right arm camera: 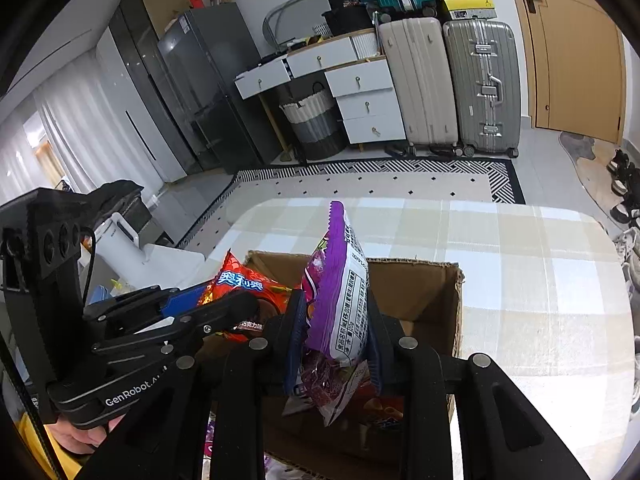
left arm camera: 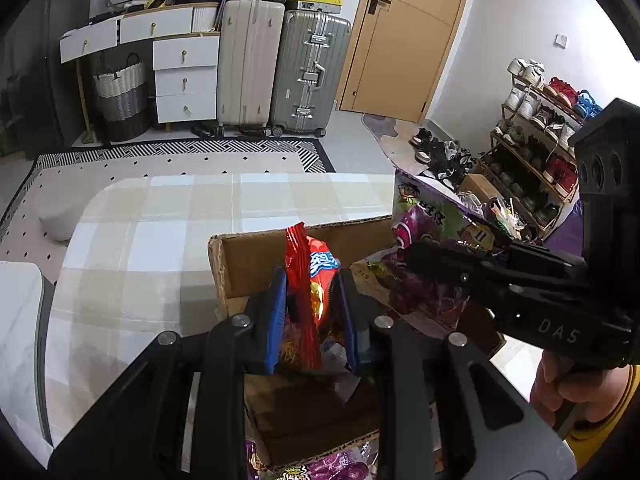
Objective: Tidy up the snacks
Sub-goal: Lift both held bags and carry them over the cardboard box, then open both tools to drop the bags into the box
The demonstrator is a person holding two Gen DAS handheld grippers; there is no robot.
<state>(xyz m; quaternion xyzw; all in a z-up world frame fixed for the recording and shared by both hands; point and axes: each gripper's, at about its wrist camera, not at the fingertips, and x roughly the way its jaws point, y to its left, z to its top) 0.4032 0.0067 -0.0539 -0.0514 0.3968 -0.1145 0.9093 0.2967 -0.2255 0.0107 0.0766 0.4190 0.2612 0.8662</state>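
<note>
left gripper [left arm camera: 310, 280] clamps one red snack bag [left arm camera: 316, 276]; right gripper [right arm camera: 334, 320] clamps one purple snack bag [right arm camera: 340, 280], above one cardboard box [right arm camera: 420, 280].

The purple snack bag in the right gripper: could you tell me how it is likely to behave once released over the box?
The purple snack bag looks puffed and crinkly, so probably light and floppy. The right gripper pinches it edge-on above the cardboard box; its glossy film may slip and settle askew.

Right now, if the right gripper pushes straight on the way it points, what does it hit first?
The right gripper, shut on the purple snack bag, points down into the cardboard box. It would probably meet the box's far inner wall first, though depth is unclear.
</note>
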